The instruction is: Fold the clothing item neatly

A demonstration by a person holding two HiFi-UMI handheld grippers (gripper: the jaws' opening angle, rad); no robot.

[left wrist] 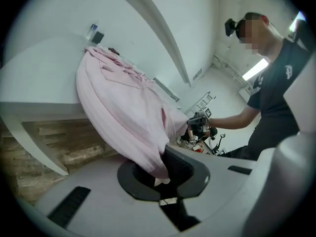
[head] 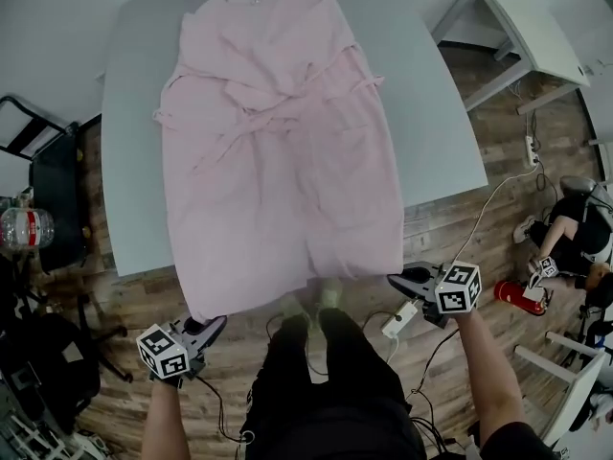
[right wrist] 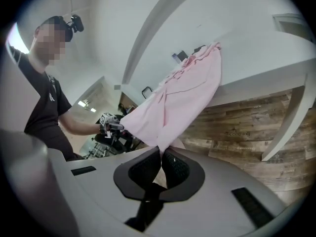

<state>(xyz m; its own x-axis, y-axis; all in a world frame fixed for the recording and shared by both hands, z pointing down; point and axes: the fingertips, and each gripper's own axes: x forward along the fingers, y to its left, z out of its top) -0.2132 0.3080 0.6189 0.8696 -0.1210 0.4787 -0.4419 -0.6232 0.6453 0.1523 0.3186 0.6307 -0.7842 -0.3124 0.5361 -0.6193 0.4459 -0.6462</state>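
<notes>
Long pale-pink fabric robe (head: 283, 161) pinched at both hem corners
Left gripper (head: 213, 328) and right gripper (head: 400, 281) each clamp tight on a corner, beyond the grey table (head: 134, 180) edge.

Head view: diffuse overhead light falls evenly on the grey table (head: 134, 113), which reads flat and mildly bright. The pink robe (head: 287, 161) is pale, with only soft shadows in its folds, and no hard-edged shadow crosses the wooden floor (head: 450, 228). The lower frame is dim, and the dark trousers (head: 326, 381) lose nearly all detail. The table's straight edges bow toward the corners. Gripper views: circular fisheye images with black vignetted corners and strongly curved lines. Strip lights (left wrist: 255, 69) (right wrist: 84, 103) blow out to pure white. The grey housings of the left gripper (left wrist: 162, 174) and right gripper (right wrist: 162, 154) are soft and out of focus at the lower rim.
</notes>
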